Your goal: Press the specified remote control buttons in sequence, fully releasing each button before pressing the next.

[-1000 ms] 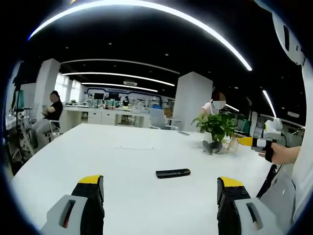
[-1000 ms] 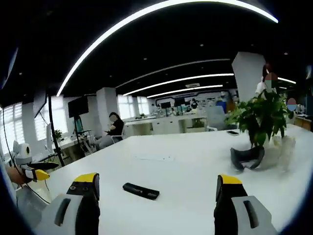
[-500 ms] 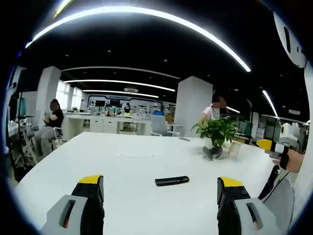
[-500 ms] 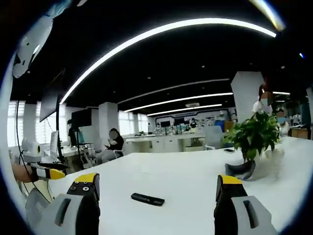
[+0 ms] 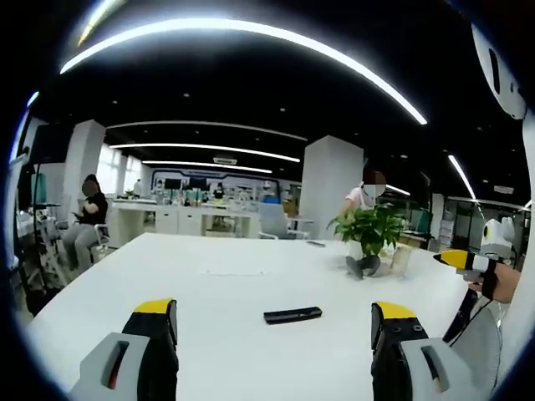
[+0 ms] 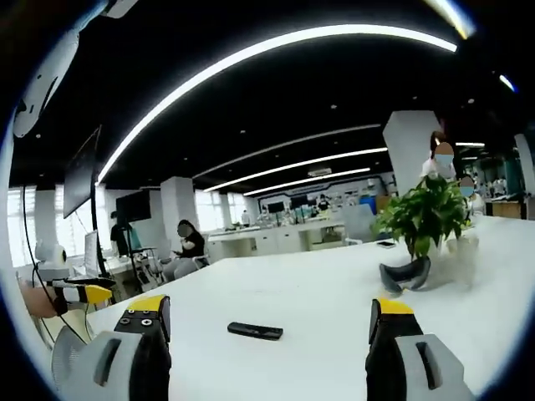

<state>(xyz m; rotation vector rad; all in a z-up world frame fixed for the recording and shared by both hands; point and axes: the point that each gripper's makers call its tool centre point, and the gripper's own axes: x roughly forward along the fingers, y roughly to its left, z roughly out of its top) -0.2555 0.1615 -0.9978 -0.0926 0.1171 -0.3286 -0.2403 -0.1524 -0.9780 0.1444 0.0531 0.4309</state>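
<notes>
The slim black rectangular remote control (image 5: 292, 315) lies flat on the broad white bench (image 5: 217, 292), well apart from both tools and with bare surface on every side. This open placement suits the task: the remote stays in sight from either side and can be approached from above without obstruction.

The left tool (image 5: 276, 334) is held level above the near edge of the bench, its yellow-tipped black jaws spread wide and holding nothing. The right tool (image 6: 263, 334) is held likewise, jaws wide and empty. Judged from this, no button is yet being pressed; both tools stand off in a ready attitude.

A leafy green potted plant (image 5: 372, 230) stands near the far side of the bench, with a dark curved object (image 5: 364, 267) at its base, clear of the remote.

In the left gripper view, the right tool appears at the right edge, held in a hand (image 5: 500, 280). In the right gripper view, the left tool appears at the left edge, and the remote (image 6: 255, 331) lies between the view's own jaws. Button markings on the remote are too small to read in either view.
</notes>
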